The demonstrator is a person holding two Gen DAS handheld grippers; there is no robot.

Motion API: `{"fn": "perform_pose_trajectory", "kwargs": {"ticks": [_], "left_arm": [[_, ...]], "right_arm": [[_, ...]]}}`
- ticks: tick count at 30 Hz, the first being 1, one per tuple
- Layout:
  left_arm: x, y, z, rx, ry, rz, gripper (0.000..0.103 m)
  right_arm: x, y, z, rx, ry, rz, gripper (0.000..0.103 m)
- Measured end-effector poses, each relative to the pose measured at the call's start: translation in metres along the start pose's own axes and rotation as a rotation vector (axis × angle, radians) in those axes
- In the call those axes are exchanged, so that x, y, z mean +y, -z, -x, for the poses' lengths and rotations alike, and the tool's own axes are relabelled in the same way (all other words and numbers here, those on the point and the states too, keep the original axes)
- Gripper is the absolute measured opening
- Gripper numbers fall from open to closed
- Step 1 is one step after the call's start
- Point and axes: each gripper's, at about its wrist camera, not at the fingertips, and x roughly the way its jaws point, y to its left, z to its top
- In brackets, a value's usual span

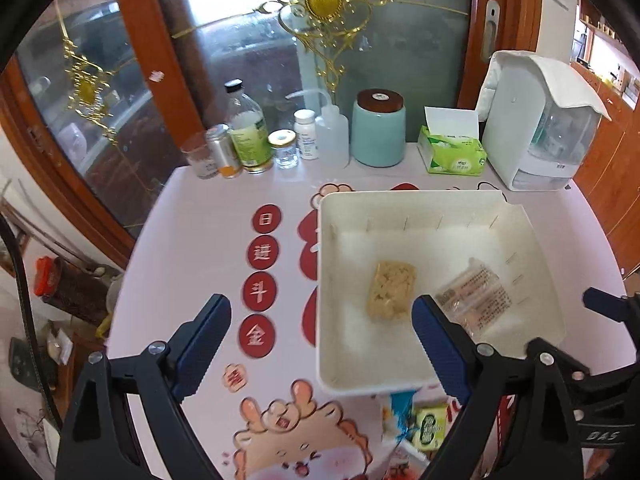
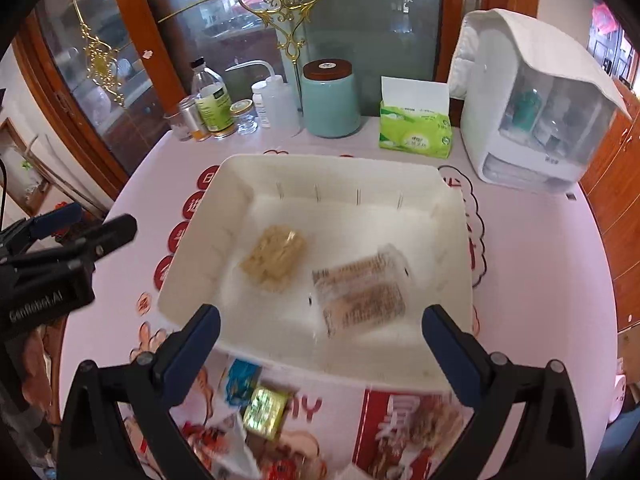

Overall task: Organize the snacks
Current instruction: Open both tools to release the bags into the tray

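A white tray [image 1: 325, 280] [image 2: 320, 160] sits on the pink patterned tablecloth. Inside it lie a beige crumbly snack bar [image 1: 390, 292] [image 2: 276, 258] and a clear-wrapped pack with printed text [image 1: 476, 296] [image 2: 360, 296]. My left gripper [image 1: 320, 312] hangs open over the tray's left wall, nothing between its fingers. My right gripper [image 2: 320, 316] is open above the tray's near side, also holding nothing. In front of the tray lie a blue packet [image 2: 240, 378] [image 1: 402, 408], a green-gold packet [image 2: 264, 410] [image 1: 430, 426] and a red package [image 2: 412, 428].
Along the table's back stand small bottles and jars [image 1: 248, 140], a teal canister [image 1: 378, 132] [image 2: 330, 98], a green tissue pack [image 1: 452, 152] [image 2: 416, 132] and a white appliance [image 1: 536, 128] [image 2: 532, 100]. Behind them is a glass door. The round table's edge curves at left and right.
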Motion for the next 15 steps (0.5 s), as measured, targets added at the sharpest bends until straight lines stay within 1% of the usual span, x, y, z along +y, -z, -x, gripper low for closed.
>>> {"fn": "perform_pose_trajectory", "kwargs": {"ticks": [6, 11, 15], "left_arm": [[0.003, 0.03, 0.049, -0.024, -0.04, -0.007, 0.091], [0.008, 0.053, 0.088, -0.04, -0.045, 0.007, 0.092], [0.013, 0.074, 0.116, -0.051, -0.055, 0.027, 0.093]], "right_arm": [[-0.006, 0.032, 0.051, -0.026, -0.046, 0.003, 0.101], [-0.014, 0.059, 0.096, -0.052, -0.087, 0.025, 0.101], [-0.02, 0.08, 0.129, -0.094, -0.12, 0.053, 0.101]]}}
